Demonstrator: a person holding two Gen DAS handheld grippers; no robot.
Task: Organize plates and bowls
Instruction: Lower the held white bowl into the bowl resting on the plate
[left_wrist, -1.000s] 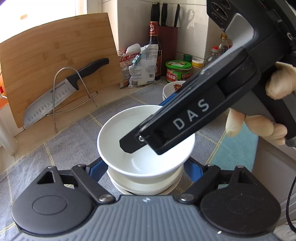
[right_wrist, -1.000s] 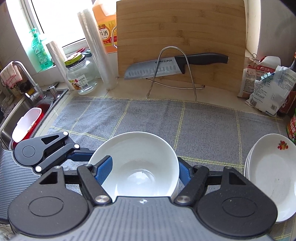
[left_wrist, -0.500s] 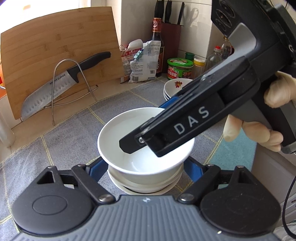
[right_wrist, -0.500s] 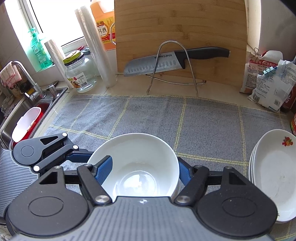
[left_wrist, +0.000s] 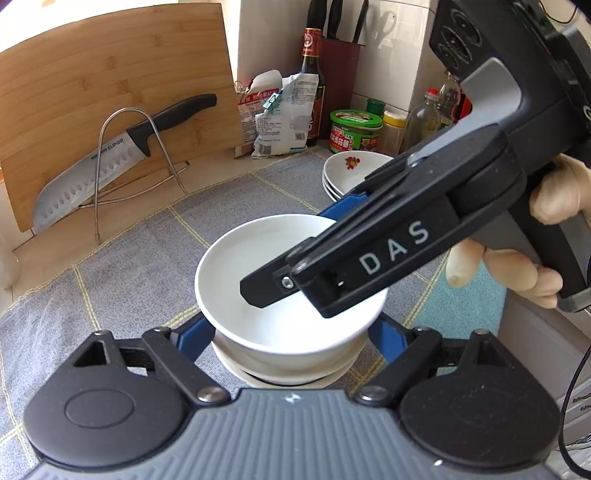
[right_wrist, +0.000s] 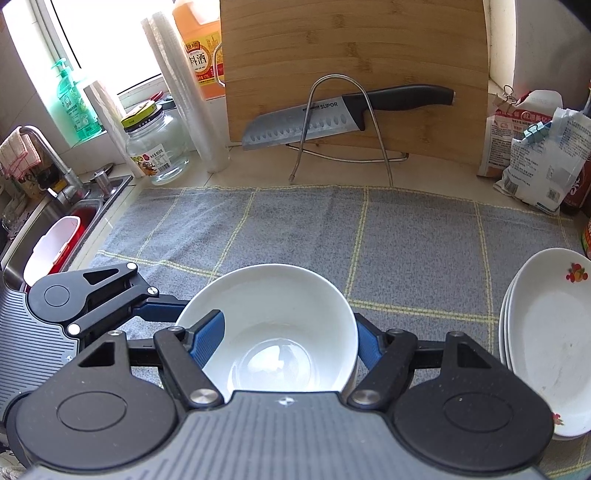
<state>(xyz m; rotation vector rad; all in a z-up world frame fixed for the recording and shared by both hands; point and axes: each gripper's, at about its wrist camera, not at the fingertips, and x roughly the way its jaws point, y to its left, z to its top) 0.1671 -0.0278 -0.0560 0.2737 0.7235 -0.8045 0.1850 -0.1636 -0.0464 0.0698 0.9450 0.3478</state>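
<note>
The white bowl (right_wrist: 273, 317) sits upright, mouth up, atop stacked bowls (left_wrist: 288, 373) on the grey cloth (right_wrist: 406, 236). The right hand-held gripper (right_wrist: 288, 332) clamps its rim. The left hand-held gripper (left_wrist: 291, 332) stands spread around the stack. Plates (right_wrist: 546, 332) lie near the cloth's right edge.

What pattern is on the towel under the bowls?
Grey towel with a yellow grid of lines; clearest in the right wrist view.

You're working at a home kitchen counter — a bamboo cutting board (right_wrist: 354, 74) leans on the wall with a chef's knife (right_wrist: 343, 114) on a wire stand, a steel sink (right_wrist: 48, 221) and faucet (right_wrist: 48, 158) alongside, sauce bottles (left_wrist: 312, 77) and a knife block (left_wrist: 340, 74) behind.
</note>
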